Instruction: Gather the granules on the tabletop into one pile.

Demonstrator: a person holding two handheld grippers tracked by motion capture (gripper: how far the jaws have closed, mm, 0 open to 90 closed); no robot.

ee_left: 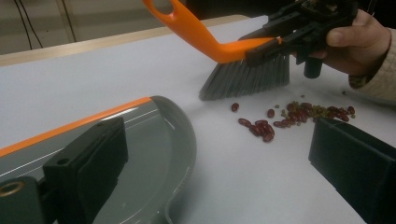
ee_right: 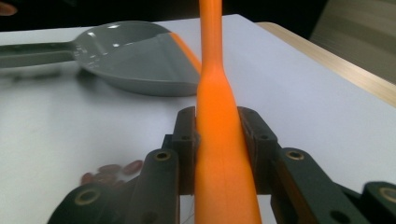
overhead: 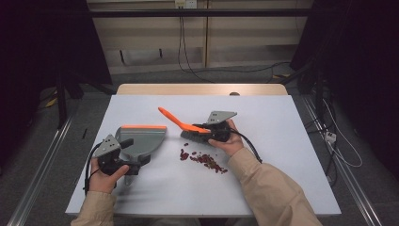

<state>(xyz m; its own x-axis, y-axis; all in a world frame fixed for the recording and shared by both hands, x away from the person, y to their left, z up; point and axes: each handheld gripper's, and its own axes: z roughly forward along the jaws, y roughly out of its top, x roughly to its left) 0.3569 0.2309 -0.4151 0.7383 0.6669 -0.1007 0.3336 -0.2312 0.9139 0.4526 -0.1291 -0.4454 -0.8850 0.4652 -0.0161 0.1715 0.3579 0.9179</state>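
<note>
The right claw clenched the orange brush with its bristles just beyond the beans, to sweep them toward the dustpan, whose handle the left claw seemingly gripped to steady it on the bench.

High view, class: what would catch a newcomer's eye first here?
The orange-handled brush at the table's centre, clamped in the right gripper. Just in front of it lies a scatter of red beans. To the left sits the grey dustpan, with the left gripper at its handle.
</note>
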